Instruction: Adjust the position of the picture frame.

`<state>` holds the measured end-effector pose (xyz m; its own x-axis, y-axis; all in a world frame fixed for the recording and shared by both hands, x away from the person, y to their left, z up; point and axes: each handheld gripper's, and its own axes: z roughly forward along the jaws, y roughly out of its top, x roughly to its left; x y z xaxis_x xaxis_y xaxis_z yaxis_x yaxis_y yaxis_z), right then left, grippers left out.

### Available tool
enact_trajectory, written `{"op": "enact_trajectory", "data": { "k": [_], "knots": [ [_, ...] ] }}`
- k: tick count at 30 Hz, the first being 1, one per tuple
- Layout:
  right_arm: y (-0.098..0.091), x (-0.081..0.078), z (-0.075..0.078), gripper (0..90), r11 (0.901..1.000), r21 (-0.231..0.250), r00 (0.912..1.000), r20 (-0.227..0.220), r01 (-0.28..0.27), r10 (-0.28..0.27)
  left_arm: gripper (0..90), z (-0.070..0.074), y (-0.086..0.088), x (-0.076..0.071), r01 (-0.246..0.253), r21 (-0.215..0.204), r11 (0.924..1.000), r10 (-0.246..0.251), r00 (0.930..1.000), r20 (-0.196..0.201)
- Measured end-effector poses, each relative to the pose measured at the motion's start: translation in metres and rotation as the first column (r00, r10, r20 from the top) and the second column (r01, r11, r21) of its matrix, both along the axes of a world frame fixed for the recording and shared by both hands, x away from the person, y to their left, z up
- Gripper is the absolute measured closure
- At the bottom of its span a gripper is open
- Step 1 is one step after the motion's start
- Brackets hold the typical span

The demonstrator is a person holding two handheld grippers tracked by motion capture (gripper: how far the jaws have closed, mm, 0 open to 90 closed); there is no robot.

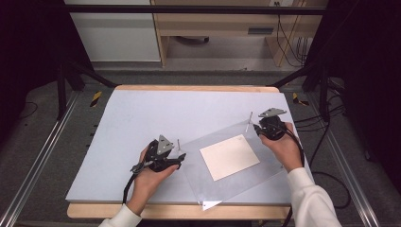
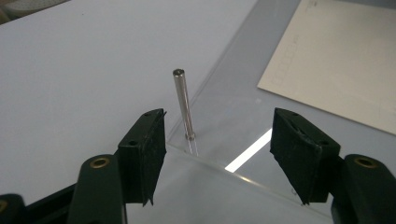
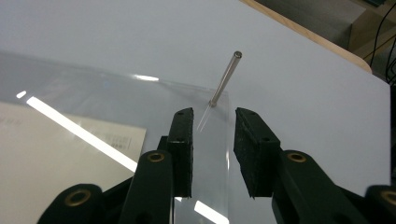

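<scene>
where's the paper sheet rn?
High view: the paper sheet lies under the clear acrylic plate, right of table centre, between the left gripper and right gripper.

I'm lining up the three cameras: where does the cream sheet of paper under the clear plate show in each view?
High view: the cream paper lies right of centre, under the clear plate, between the two hand-held grippers.
Left gripper view: upper right corner, beyond the right jaw.
Right gripper view: lower left, left of the jaws.
Shared landmark: the clear plate, with a metal pin standing at its corner.
</scene>
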<state>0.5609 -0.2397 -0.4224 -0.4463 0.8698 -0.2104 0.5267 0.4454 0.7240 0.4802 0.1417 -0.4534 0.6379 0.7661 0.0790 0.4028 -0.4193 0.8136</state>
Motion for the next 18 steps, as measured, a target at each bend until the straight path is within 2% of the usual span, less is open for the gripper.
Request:
{"op": "enact_trajectory", "data": {
  "k": [1,3,5,8,10,16,18],
  "knots": [
    [0.001,0.007,-0.004,68.6,0.9997,0.022,0.9999,-0.001,0.013,-0.013,36.4,0.000,-0.001,0.001,-0.005,0.001,1.0000,0.005,1.0000,0.007],
    [0.004,0.017,-0.011,70.0,0.9994,0.024,0.9997,-0.006,0.024,-0.024,37.4,-0.001,-0.003,0.003,-0.017,-0.012,0.9998,0.017,0.9997,0.017],
    [0.006,0.026,-0.017,69.8,0.9992,0.024,0.9995,-0.002,0.032,-0.032,38.2,-0.002,-0.004,0.005,-0.021,-0.002,0.9998,0.021,0.9994,0.026],
    [0.006,0.038,-0.024,69.1,0.9967,0.066,0.9988,-0.010,0.048,-0.047,38.3,-0.005,-0.002,0.007,-0.030,-0.010,0.9995,0.030,0.9993,0.021],
    [0.007,0.043,-0.026,69.1,0.9953,0.079,0.9983,-0.017,0.056,-0.055,38.3,-0.006,-0.001,0.008,-0.038,-0.019,0.9991,0.038,0.9991,0.020],
    [0.007,0.055,-0.031,68.7,0.9903,0.108,0.9959,-0.031,0.087,-0.085,40.4,-0.006,-0.003,0.007,-0.044,-0.010,0.9990,0.044,0.9986,0.028],
    [0.007,0.058,-0.034,69.2,0.9890,0.115,0.9952,-0.041,0.093,-0.089,40.9,-0.008,-0.003,0.008,-0.050,-0.019,0.9986,0.050,0.9986,0.018]
  ]
}}
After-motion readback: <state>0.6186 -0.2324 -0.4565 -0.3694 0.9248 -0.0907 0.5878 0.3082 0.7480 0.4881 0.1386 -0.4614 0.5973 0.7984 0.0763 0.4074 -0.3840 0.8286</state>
